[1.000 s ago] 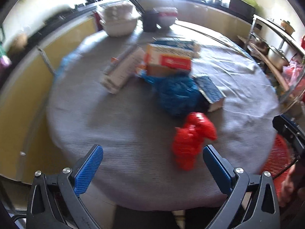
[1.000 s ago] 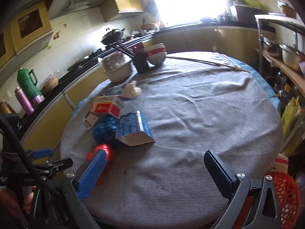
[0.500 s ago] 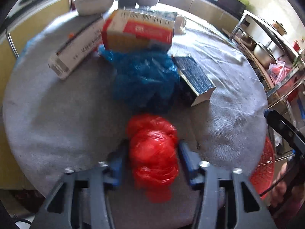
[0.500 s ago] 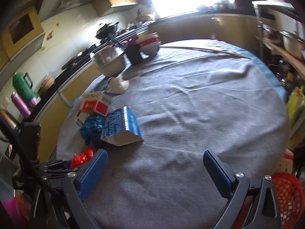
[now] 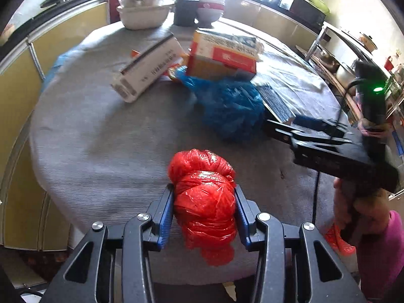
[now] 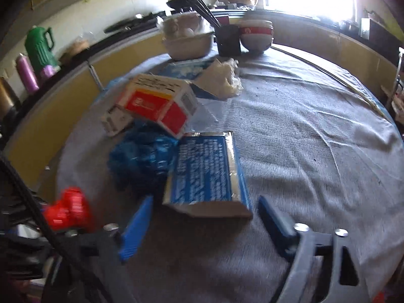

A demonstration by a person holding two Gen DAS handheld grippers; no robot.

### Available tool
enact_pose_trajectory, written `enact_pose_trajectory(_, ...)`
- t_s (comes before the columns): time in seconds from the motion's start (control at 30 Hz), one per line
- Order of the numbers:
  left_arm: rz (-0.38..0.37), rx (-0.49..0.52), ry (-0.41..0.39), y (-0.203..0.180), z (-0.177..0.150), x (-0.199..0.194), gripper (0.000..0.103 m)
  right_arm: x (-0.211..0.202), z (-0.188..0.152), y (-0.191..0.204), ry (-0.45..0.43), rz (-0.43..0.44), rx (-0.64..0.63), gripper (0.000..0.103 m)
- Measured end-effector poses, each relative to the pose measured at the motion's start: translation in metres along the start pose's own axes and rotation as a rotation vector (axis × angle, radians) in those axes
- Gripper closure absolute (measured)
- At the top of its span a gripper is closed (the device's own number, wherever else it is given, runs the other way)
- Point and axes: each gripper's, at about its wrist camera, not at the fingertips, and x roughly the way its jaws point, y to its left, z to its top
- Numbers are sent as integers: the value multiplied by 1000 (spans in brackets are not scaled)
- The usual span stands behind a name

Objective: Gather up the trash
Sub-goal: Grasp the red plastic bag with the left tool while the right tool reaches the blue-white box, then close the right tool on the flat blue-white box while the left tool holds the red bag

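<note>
A crumpled red plastic bag (image 5: pixel 204 202) lies near the front edge of the round grey-clothed table (image 5: pixel 101 139). My left gripper (image 5: pixel 203 189) has both blue pads pressed on the bag's sides, and its jaws are still closing. In the right wrist view the same red bag (image 6: pixel 68 209) shows at the lower left. My right gripper (image 6: pixel 205 199) points at a flat blue box (image 6: pixel 207 174). Its jaws are closing, the box's near end lies between the fingertips, and the pads are not pressing on it. A blue plastic bag (image 5: pixel 229 111) lies behind the red one.
A red and white carton (image 5: pixel 222 55) and a long white box (image 5: pixel 149 68) lie behind the blue bag. Bowls (image 5: pixel 144 12) and a dark cup (image 5: pixel 185 12) stand at the table's far edge. A red basket (image 5: pixel 335 240) sits low at the right, by a person's hand (image 5: pixel 363 202).
My left gripper came forward and closed from wide open onto the red bag. My right gripper swung left and down to the blue box, and its jaws narrowed.
</note>
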Motion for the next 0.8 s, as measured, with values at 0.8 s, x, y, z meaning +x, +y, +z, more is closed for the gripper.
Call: enact_pose_trajectory(0.8,-111,242,32,-92,8,6,58,-110,-91,-95,-168,95,407,42)
